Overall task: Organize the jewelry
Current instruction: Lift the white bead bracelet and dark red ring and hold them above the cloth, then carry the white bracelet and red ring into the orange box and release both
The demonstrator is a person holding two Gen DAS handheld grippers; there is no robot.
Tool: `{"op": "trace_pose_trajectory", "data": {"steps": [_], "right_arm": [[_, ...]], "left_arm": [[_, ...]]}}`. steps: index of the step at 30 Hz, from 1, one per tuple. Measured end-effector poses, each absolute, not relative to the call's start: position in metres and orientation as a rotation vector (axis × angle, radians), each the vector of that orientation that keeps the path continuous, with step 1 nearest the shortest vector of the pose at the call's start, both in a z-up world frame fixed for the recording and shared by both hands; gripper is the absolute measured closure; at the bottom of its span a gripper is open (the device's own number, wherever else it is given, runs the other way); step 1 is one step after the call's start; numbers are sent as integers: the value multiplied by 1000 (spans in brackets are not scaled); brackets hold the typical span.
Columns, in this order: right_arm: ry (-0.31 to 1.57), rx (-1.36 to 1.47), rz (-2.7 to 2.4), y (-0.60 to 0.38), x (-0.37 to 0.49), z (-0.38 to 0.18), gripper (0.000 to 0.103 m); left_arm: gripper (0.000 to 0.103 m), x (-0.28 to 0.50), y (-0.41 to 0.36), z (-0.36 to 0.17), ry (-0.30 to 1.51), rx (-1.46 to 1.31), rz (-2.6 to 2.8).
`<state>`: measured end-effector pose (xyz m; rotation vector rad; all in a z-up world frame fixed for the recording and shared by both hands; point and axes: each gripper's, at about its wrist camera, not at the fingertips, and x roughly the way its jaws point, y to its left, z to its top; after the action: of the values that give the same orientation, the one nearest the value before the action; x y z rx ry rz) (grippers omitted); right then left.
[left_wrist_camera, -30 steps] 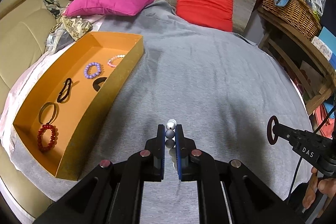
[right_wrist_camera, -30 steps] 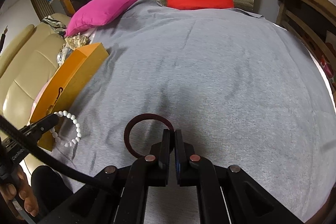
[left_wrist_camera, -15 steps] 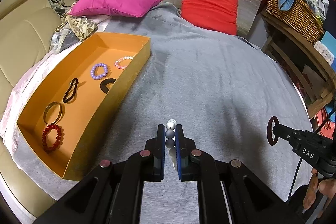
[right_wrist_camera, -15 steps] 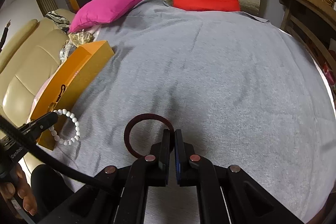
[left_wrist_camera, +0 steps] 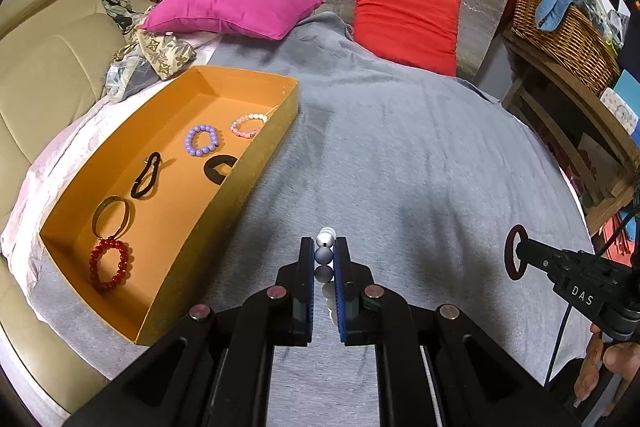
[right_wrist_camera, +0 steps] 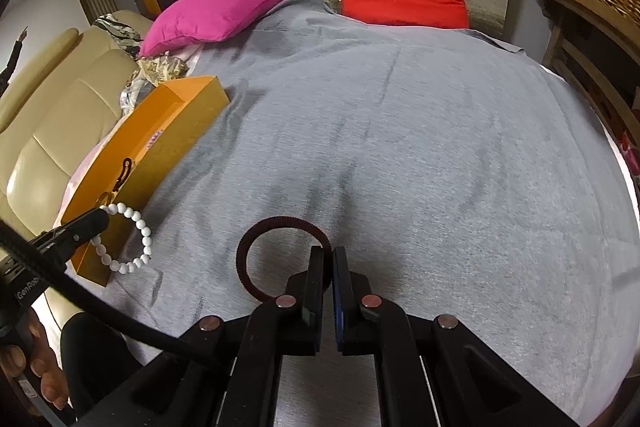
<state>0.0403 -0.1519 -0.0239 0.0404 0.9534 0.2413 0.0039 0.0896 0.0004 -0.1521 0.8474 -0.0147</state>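
My left gripper (left_wrist_camera: 324, 247) is shut on a white bead bracelet (left_wrist_camera: 325, 255), held in the air right of the orange box (left_wrist_camera: 264, 151). From the right wrist view the same white bead bracelet (right_wrist_camera: 132, 247) hangs from the left gripper (right_wrist_camera: 100, 219) in front of the box's near corner. My right gripper (right_wrist_camera: 329, 251) is shut on a dark red ring bracelet (right_wrist_camera: 256, 239) above the grey blanket (right_wrist_camera: 400, 147); that gripper (left_wrist_camera: 524, 247) and ring (left_wrist_camera: 512, 259) show at the right of the left wrist view. Inside the box lie a red bead bracelet (left_wrist_camera: 111, 266), a gold bangle (left_wrist_camera: 112, 218), a black loop (left_wrist_camera: 146, 175), a purple bracelet (left_wrist_camera: 203, 140), a pink bracelet (left_wrist_camera: 248, 125) and a black band (left_wrist_camera: 219, 167).
A magenta pillow (left_wrist_camera: 232, 7) and a red pillow (left_wrist_camera: 404, 23) lie at the far end of the blanket. A beige sofa (left_wrist_camera: 44, 87) stands on the left, wooden shelves with a wicker basket (left_wrist_camera: 568, 27) on the right. A person's fingers (left_wrist_camera: 600, 371) hold the right gripper.
The left wrist view has shifted slightly, so the orange box sits a little further right and nearer. Both grippers stay shut on their bracelets.
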Motion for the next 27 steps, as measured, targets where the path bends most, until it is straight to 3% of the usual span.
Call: {"op": "trace_pose_trajectory", "data": {"steps": [27], "right_arm": [[963,-9,316,-102,56,-25,99]], "left_arm": [[94,1,133,2,836,-205,53]]}}
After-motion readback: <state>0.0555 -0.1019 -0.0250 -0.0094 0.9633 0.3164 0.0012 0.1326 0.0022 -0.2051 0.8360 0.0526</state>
